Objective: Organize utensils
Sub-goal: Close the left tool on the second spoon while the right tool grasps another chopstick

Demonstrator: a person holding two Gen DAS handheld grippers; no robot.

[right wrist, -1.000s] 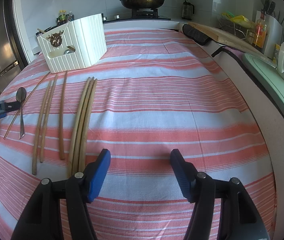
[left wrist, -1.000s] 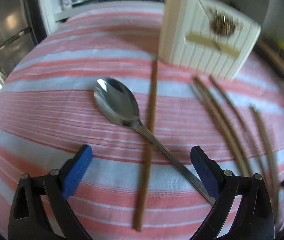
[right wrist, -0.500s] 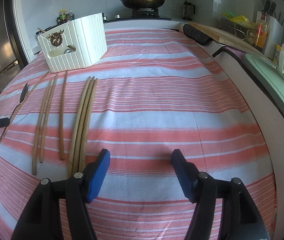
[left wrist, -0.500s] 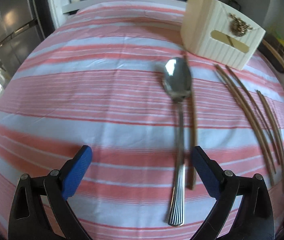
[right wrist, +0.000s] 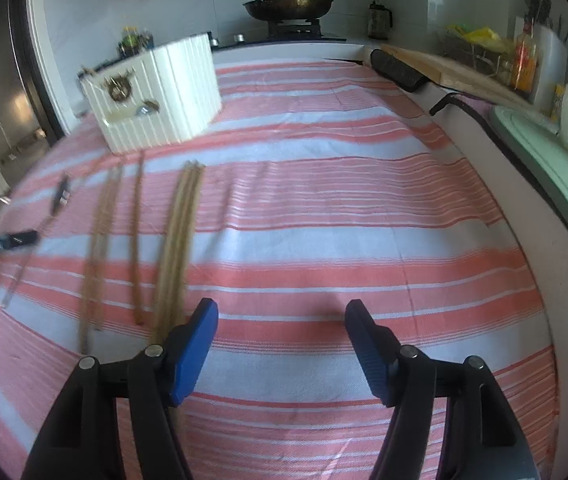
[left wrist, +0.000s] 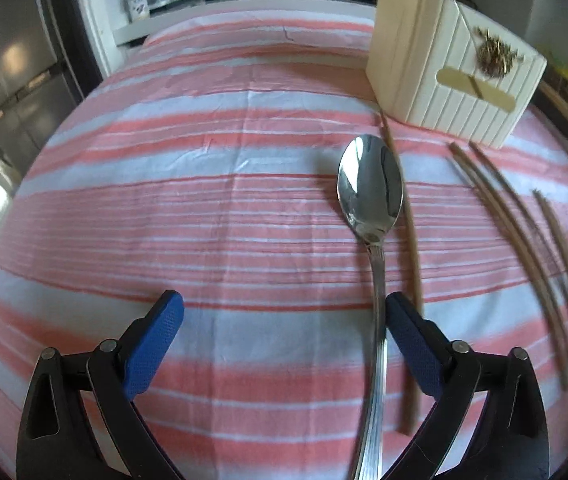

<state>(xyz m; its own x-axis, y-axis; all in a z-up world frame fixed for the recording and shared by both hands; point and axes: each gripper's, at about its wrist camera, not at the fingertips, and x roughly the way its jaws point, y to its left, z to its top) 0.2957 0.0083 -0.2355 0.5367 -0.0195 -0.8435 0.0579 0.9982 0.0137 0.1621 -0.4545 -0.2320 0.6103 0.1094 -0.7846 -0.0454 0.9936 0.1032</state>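
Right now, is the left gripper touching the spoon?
Cannot tell. In the left wrist view, the spoon handle runs right beside the left gripper's right finger, with no clear gap or contact visible; jaws are open.

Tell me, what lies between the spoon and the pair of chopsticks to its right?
A single chopstick lies right beside the spoon, before the chopstick pair, in the left wrist view.

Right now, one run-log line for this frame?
left gripper: open, spoon handle between jaws, ungrasped | right gripper: open, empty, beside chopsticks | white organizer box: upright on striped cloth
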